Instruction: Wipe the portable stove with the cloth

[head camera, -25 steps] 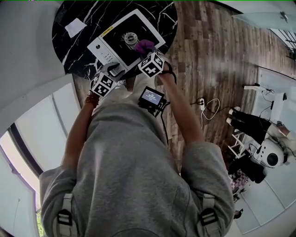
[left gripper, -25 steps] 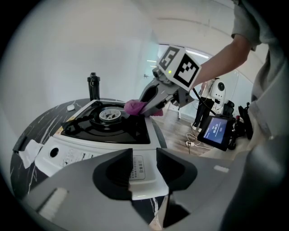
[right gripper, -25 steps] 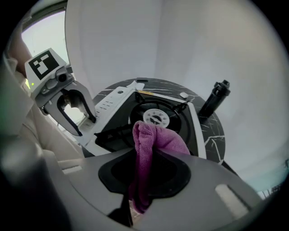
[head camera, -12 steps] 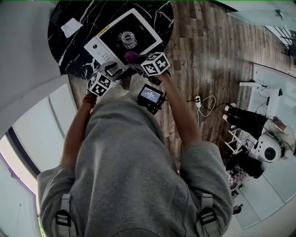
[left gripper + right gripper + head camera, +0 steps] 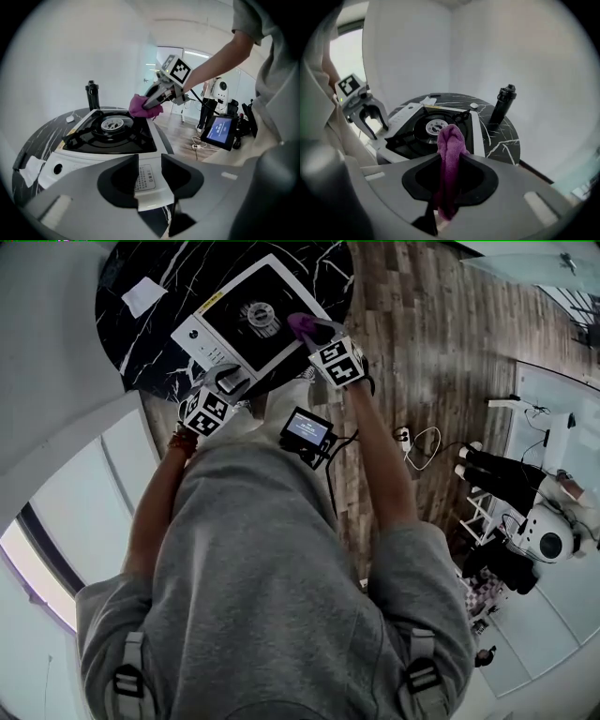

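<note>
Dark wooden floorboards (image 5: 422, 343) spread under a round black table with white marble veins (image 5: 131, 343), which stands close to pale walls. On the table sits a white portable stove with a black recessed top and a round burner (image 5: 246, 320).

The right claw (image 5: 450, 163) is clamped on a fuzzy purple cloth (image 5: 451, 140). The cloth stands up between the two jaws, its rounded end poking out past their tips and its tail hanging back below them. In the head view this claw is at the stove's right-hand edge, with the cloth's end at the white rim; whether cloth and rim actually touch cannot be told. The burner lies ahead of the right claw and slightly to its left. Further ahead and to its right, a black cylindrical bottle with a cap (image 5: 502, 104) stands upright on the table beside the stove.

The left claw (image 5: 150, 164) has its jaws apart, with nothing pinched between them. Through the gap shows the stove's white front panel with a printed label, just ahead of and below the tips. Straight ahead of this claw is the black top with the burner, and beyond that, to the right, are the other claw and the cloth over the stove's far corner. A white sheet of paper (image 5: 147, 294) lies on the table ahead of the left claw and to its left, apart from the stove. Low to its right, a small dark device with a lit blue screen (image 5: 220, 132) hangs by the person's grey top.
</note>
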A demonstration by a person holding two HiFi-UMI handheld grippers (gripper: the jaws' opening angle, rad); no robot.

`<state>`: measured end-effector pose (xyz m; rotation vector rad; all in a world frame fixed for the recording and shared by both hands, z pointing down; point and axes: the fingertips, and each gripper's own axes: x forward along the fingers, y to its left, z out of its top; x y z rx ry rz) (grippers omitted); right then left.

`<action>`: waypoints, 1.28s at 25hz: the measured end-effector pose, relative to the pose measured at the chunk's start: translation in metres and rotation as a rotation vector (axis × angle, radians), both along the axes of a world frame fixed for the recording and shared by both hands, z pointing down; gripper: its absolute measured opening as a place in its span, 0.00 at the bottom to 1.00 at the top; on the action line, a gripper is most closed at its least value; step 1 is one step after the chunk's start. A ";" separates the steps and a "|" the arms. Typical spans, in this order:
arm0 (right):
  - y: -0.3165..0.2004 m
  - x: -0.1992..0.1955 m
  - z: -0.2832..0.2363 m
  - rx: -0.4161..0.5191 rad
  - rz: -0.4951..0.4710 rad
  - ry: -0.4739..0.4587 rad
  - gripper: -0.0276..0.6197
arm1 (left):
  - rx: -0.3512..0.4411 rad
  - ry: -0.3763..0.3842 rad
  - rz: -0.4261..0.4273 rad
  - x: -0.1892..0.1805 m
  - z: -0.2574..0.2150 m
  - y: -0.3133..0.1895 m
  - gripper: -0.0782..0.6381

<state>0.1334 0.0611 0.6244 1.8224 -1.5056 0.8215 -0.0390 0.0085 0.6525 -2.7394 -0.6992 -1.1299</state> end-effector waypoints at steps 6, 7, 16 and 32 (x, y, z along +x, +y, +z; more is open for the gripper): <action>-0.010 -0.016 0.019 -0.073 0.000 0.021 0.17 | -0.008 0.006 -0.016 0.008 -0.001 0.001 0.34; -0.010 -0.018 0.019 -0.073 0.009 0.018 0.17 | -0.009 0.006 -0.018 0.008 0.000 0.002 0.35; -0.022 -0.057 0.022 -0.070 -0.038 -0.071 0.17 | -0.025 0.017 0.008 0.009 0.002 0.009 0.35; -0.039 -0.100 0.000 -0.104 -0.375 -0.230 0.18 | -0.058 0.002 -0.150 -0.017 0.003 -0.008 0.36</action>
